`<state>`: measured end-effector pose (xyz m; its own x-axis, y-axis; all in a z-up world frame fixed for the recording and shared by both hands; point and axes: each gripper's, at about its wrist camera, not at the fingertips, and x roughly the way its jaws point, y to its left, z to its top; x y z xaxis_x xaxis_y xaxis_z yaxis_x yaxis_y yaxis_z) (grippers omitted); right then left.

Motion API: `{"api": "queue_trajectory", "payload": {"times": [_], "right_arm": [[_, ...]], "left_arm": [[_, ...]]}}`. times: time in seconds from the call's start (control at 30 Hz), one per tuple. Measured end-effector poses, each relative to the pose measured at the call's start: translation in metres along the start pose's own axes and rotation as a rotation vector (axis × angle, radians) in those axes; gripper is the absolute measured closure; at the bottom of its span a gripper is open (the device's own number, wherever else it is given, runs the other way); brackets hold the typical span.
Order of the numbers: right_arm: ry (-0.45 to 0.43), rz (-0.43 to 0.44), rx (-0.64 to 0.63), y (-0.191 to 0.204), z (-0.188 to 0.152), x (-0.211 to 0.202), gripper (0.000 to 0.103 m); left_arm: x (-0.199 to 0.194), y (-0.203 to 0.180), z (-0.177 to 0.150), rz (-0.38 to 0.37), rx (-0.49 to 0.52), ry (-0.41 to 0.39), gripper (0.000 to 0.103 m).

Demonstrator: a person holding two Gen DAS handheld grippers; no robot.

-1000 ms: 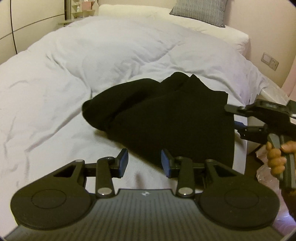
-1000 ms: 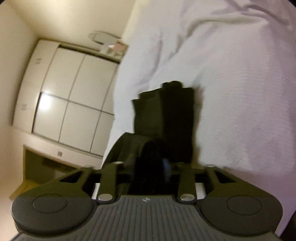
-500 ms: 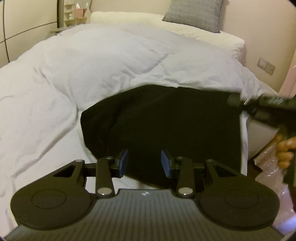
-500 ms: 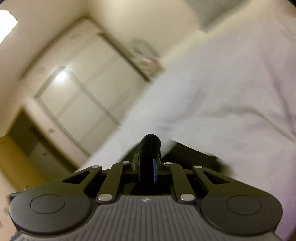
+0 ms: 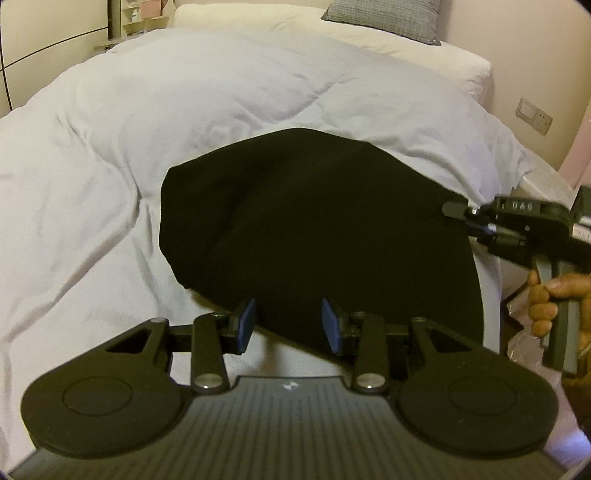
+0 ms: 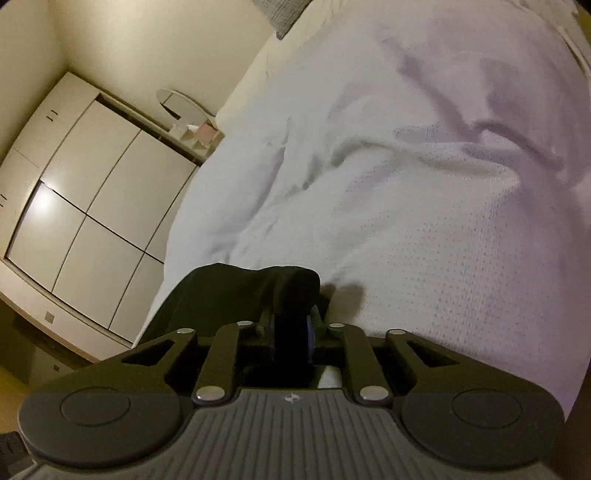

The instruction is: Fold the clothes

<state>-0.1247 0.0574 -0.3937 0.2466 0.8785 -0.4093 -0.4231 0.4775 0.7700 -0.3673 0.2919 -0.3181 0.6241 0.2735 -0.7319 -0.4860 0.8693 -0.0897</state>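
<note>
A black garment (image 5: 314, 221) lies spread on the white duvet (image 5: 184, 92), its far edge rounded. My left gripper (image 5: 288, 325) hovers open at the garment's near edge, with nothing pinched between its blue pads (image 5: 245, 321). In the left wrist view my right gripper (image 5: 458, 212) reaches in from the right, held by a hand (image 5: 546, 299), its tips at the garment's right edge. In the right wrist view my right gripper (image 6: 291, 332) has a bunched fold of the black garment (image 6: 229, 288) pressed between its pads while its jaws are opening slightly.
The white duvet (image 6: 406, 184) covers the whole bed. A grey pillow (image 5: 384, 18) on a white pillow (image 5: 332, 33) lies at the head. A wall socket (image 5: 533, 116) is to the right. White wardrobe doors (image 6: 85, 206) stand beyond the bed's far side.
The right gripper closed on the garment's right edge and its view swung round. The bunched far part of the garment now lies flatter and wider. The left gripper came closer to the near edge.
</note>
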Motion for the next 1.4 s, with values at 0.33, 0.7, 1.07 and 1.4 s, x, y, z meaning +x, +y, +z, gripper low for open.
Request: {"api": "queue_trajectory", "payload": {"times": [0.33,0.7,1.07,1.4], "right_arm": [[-0.088,-0.138,-0.453,0.086,-0.002,0.009,0.057],[0.086,-0.209,-0.365,0.095,-0.055,-0.042,0.06],[0.157,-0.165,-0.404,0.137,-0.14,-0.129,0.059],[0.158,-0.115,-0.383,0.148,-0.168,-0.137,0.055]], "left_arm": [[0.001,-0.019,-0.015,0.004,0.005,0.018,0.065],[-0.043,-0.021,-0.037,0.159,-0.148,0.099,0.066],[-0.148,-0.036,-0.089,0.183,-0.172,0.028,0.065],[-0.141,0.038,-0.084,-0.013,-0.266,-0.012,0.067]]}}
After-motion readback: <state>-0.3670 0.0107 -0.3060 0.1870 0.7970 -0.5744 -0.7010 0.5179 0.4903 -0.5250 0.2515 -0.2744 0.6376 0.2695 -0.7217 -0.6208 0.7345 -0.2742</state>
